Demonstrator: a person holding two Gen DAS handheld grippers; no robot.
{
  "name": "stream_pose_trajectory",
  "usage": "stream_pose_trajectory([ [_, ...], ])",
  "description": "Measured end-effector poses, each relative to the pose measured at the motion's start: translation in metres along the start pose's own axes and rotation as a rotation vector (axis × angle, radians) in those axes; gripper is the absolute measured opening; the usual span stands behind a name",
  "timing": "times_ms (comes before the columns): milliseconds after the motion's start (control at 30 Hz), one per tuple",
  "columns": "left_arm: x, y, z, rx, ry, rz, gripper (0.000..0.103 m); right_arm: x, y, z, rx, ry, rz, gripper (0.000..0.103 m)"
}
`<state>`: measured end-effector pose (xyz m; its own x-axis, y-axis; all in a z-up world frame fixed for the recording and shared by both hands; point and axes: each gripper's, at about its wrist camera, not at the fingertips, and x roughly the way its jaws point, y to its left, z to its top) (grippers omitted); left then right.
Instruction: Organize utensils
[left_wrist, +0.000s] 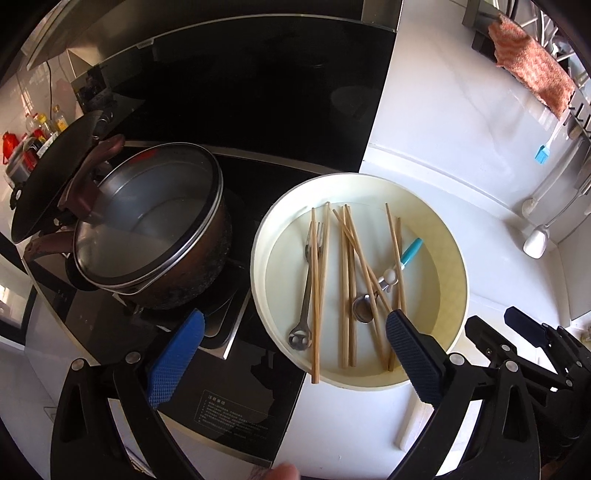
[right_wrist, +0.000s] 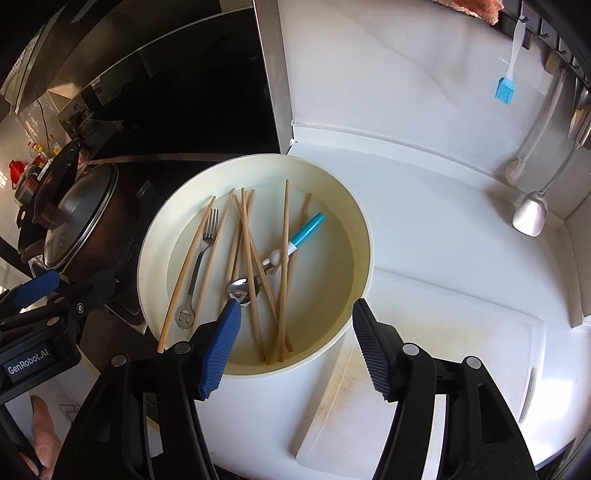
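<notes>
A cream round basin (left_wrist: 448, 258) (right_wrist: 364, 236) sits on the white counter. In it lie several wooden chopsticks (left_wrist: 316, 280) (right_wrist: 284, 258), a steel fork (left_wrist: 308, 291) (right_wrist: 201, 258) and a steel spoon with a blue and white handle (left_wrist: 397, 269) (right_wrist: 291, 245). My left gripper (left_wrist: 293, 325) is open and empty above the basin's near left rim. My right gripper (right_wrist: 295, 312) is open and empty above the basin's near rim; it also shows in the left wrist view (left_wrist: 491, 321).
A brown pot with a glass lid (left_wrist: 155, 221) (right_wrist: 81, 218) stands on the black stove, left of the basin. A white cutting board (right_wrist: 443, 354) lies to the right. A blue brush (right_wrist: 504, 88), a white brush and a ladle (right_wrist: 532, 210) hang on the right wall.
</notes>
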<state>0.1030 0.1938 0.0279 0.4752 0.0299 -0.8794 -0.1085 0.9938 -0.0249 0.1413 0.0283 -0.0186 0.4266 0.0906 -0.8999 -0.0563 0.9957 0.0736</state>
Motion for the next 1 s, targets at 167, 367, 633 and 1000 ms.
stream_pose_trajectory([
  [167,-0.0056,0.0023,-0.0012,-0.008,-0.002,0.009,0.097,-0.0024,-0.0029,-0.0006,0.023,0.016,0.002,0.06],
  [367,-0.0104,0.0027,-0.0012,-0.001,-0.01,0.013,0.097,-0.0078,-0.004,0.0012,0.038,0.001,-0.004,0.06],
  [633,-0.0108,0.0022,-0.0011,0.003,-0.005,0.024,0.097,-0.0066,-0.0028,0.0012,0.04,0.012,-0.003,0.06],
  [1000,-0.0113,0.0015,-0.0008,0.009,-0.006,0.032,0.097,-0.0086,-0.0024,0.0015,0.039,0.007,-0.009,0.06],
])
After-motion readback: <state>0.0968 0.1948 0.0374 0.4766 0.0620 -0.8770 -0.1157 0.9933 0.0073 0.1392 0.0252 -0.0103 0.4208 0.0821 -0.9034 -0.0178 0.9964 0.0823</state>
